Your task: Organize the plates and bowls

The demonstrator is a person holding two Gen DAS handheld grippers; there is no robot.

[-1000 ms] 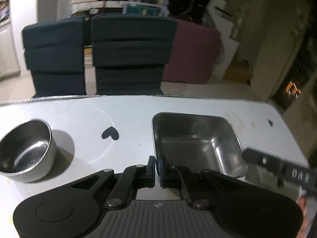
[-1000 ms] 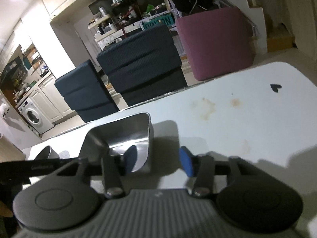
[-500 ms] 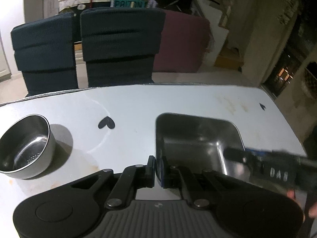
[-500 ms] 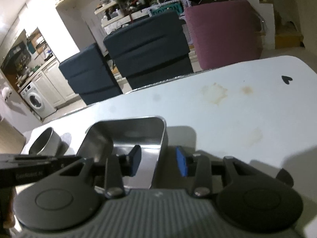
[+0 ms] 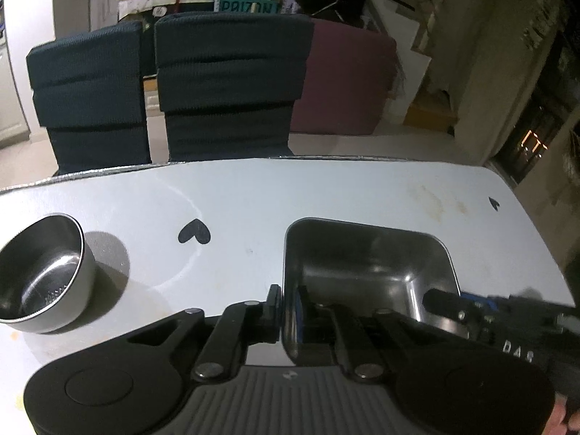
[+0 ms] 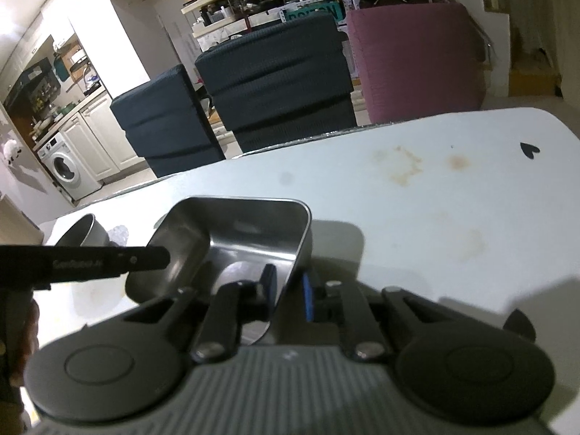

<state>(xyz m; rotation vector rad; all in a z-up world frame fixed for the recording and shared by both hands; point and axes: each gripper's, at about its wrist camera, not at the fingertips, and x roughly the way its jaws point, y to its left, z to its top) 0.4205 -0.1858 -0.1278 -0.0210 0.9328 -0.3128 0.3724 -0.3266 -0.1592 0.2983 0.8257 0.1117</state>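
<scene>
Right claw [image 6: 290, 284] newly clamped on square steel dish [image 5: 366, 253], left claw [image 5: 286, 302] likewise; stained white table [image 6: 417, 195], dark chairs [image 5: 232, 87] beyond.

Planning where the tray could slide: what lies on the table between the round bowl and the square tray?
Left wrist view: only a black heart sticker between round bowl and square tray.

One square steel tray [image 5: 368, 253], one round steel bowl [image 5: 41, 275], two heart stickers [image 5: 194, 232] on the table, two dark chairs [image 5: 232, 83], one maroon chair [image 5: 344, 79] behind.
</scene>
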